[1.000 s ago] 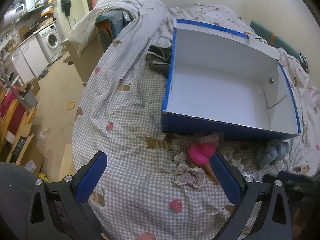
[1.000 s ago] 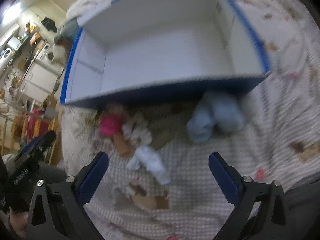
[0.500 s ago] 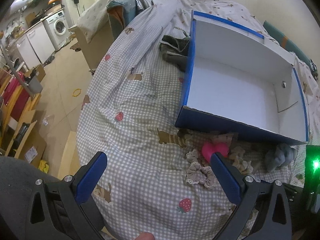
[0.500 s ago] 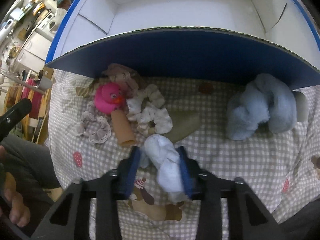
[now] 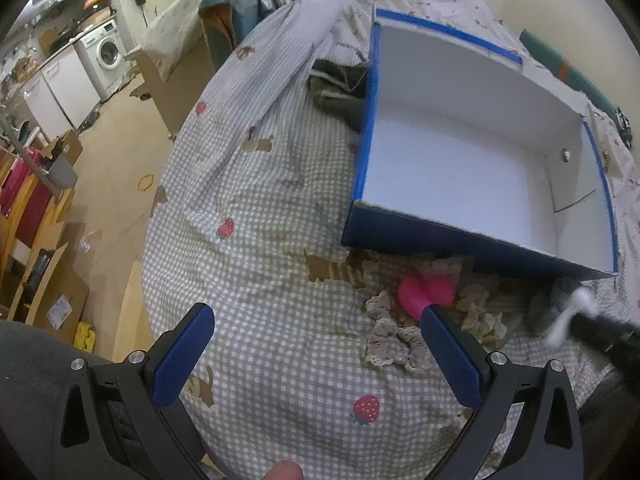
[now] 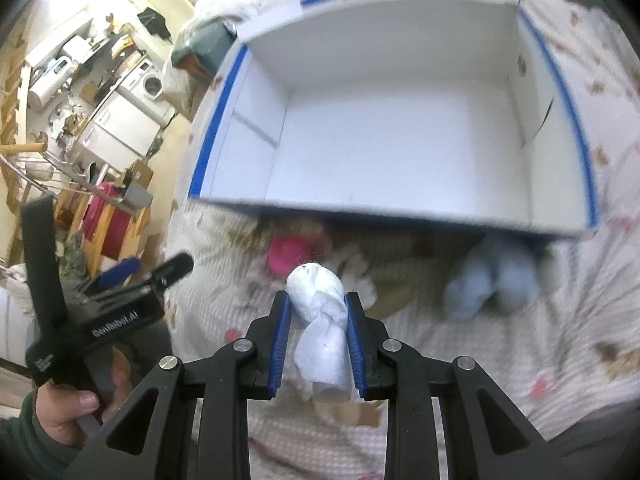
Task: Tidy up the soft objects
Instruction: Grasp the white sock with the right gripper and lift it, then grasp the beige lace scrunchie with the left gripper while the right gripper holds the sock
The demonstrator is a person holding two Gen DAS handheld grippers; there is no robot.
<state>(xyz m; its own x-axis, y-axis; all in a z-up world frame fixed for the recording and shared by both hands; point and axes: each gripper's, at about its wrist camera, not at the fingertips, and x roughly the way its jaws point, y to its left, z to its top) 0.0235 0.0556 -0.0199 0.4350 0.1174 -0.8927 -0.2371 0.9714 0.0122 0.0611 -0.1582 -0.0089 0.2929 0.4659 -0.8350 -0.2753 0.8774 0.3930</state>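
- Grip: your right gripper (image 6: 316, 340) has its jaws pinching the rolled white cotton sock (image 6: 320, 320) across its middle. The knotted top bulges above the blue pads (image 6: 280, 344), so the soft roll looks unlikely to slip down.
- Sock is lifted clear of the checked grey bedspread (image 5: 260, 280), just short of the near wall of the open white cardboard box with blue edging (image 6: 400, 148). Judging by that, the next step is carry over the wall and drop inside.
- Box interior is bare, smooth and rigid, with plenty of room.
- Your left gripper (image 5: 316, 344) hovers low over the bed, jaws spread wide, holding nothing.
- Remaining pile hugs the box front: pink rubber duck (image 5: 426, 294), frilly lace scrunchies (image 5: 394, 340), fluffy pale-blue plush bundle (image 6: 488, 276). All light and squashy except the duck, which looks firmer.
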